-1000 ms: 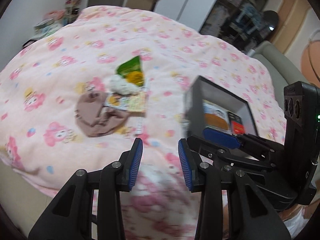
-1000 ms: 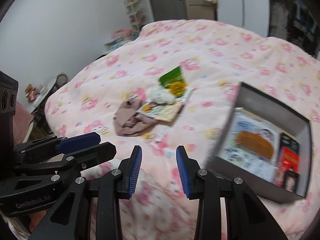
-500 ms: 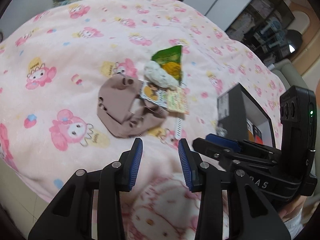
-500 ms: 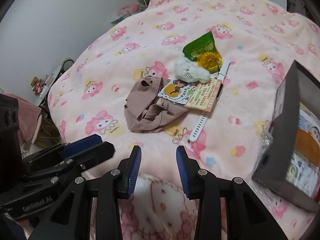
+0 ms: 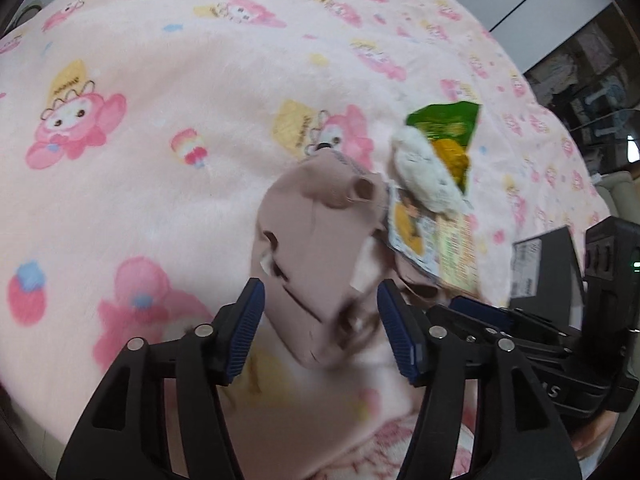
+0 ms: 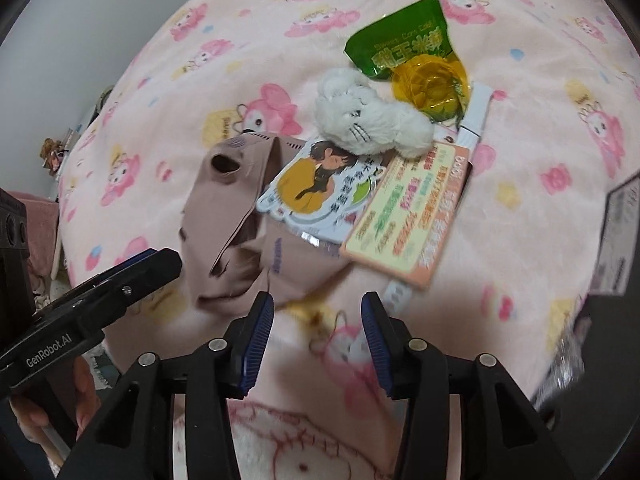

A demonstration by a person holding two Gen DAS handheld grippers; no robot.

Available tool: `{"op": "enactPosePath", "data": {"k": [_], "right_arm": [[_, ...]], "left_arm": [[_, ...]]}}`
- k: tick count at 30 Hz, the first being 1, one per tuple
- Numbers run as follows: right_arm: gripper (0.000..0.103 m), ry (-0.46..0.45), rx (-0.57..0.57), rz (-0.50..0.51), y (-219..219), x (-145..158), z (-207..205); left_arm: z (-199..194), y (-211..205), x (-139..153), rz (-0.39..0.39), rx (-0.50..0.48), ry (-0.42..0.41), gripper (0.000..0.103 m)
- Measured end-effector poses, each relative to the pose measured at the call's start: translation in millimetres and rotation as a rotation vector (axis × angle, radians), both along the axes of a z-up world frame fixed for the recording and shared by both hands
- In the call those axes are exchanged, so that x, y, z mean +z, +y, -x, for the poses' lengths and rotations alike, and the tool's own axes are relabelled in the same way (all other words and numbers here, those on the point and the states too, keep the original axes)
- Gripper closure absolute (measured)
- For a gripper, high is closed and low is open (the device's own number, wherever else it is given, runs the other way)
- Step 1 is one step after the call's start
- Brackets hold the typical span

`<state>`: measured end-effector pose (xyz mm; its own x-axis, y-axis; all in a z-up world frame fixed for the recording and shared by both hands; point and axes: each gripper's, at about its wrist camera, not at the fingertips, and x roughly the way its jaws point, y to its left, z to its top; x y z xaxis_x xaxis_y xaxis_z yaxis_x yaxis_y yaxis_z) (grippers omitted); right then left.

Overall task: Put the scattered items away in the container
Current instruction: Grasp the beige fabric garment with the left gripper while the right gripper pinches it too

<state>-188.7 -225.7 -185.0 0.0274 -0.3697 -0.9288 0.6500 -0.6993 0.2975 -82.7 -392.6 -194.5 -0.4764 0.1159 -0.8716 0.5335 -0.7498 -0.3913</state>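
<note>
Pink blanket [image 6: 224, 60] | 1 brown cloth [image 5: 316, 248], 1 plush [image 6: 372, 120], 1 box [image 5: 544, 268] | 2 tools opening: left tool [image 5: 320, 332], right tool [image 6: 316, 334], nothing gripped

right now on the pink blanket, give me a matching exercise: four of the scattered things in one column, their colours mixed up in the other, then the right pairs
Things:
1. snack packet
2. plush toy
3. crumpled cloth
4. box

Colours:
A. white
B. dark grey
C. green
D. dusty brown

Pairs: 1-C, 2-A, 3-D, 4-B
</note>
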Motion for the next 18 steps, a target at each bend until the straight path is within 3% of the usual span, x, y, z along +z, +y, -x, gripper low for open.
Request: {"op": "enactPosePath", "data": {"k": [3, 5, 7, 9, 10, 11, 12, 15, 18], "right_arm": [[0.056, -0.022, 0.016, -0.009, -13, -12, 8], [0.056, -0.044, 0.032, -0.002, -22, -23, 12], [0.057, -0.073, 0.025, 0.004, -27, -35, 17], [0.074, -0.083, 0.024, 0.006, -29, -40, 17], [0.077, -0.077, 0.029, 0.018, -28, -37, 15], [0.088, -0.07, 0.034, 0.031, -27, -34, 13], [0.092, -0.059, 0.038, 0.048, -25, -29, 9], [0.095, -0.032, 0.03, 0.094, -15, -12, -1], [0.096, -0.006, 0.022, 0.151, 1, 10, -14]], "left_arm": [[8, -4, -14, -0.013, 0.021, -0.027, 0.042], [13, -5, -23, -0.023, 0.023, -0.038, 0.048], [16, -1, -30, -0.052, -0.002, -0.049, 0.076], [15, 7, -24, -0.032, -0.023, -0.049, 0.081], [14, 11, -21, -0.008, -0.036, -0.051, 0.09], [12, 15, -16, 0.011, -0.054, -0.049, 0.092], [9, 19, -11, 0.007, -0.07, -0.04, 0.093], [-3, 29, 0, -0.091, -0.138, 0.015, 0.097], [-14, 47, 12, -0.075, -0.197, 0.023, 0.097]]}}
